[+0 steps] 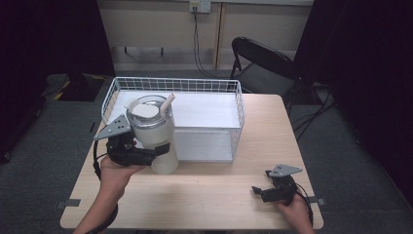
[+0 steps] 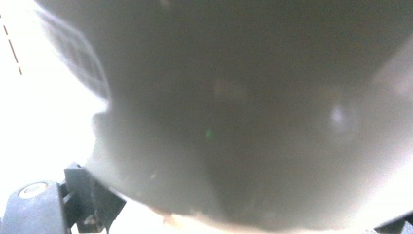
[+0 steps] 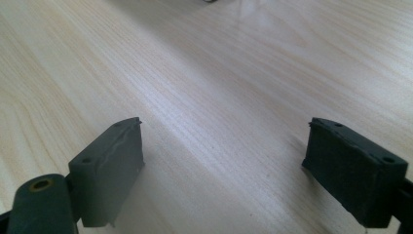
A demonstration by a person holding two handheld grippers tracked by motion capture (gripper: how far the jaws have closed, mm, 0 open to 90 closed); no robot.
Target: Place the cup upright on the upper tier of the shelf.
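Tumbler (image 1: 155, 139), cream-coloured with a clear lid and pale straw (image 1: 168, 103), gripped upright in the left claw (image 1: 146, 153) at the near left corner of the white wire basket (image 1: 234, 92), just in front of its rim; whether base touched the worktop (image 1: 219, 195) could not be told. Seen from the left gripper view as a blurred grey mass (image 2: 234, 122) pressed close between the jaws. Basket lined with a white sheet (image 1: 204, 109). Right claw (image 1: 260, 191) rested low at the near right of the worktop, well apart from the tumbler, jaws spread wide over bare wood (image 3: 219, 97), holding nothing. Black folding chair (image 1: 260, 63) beyond the far edge.
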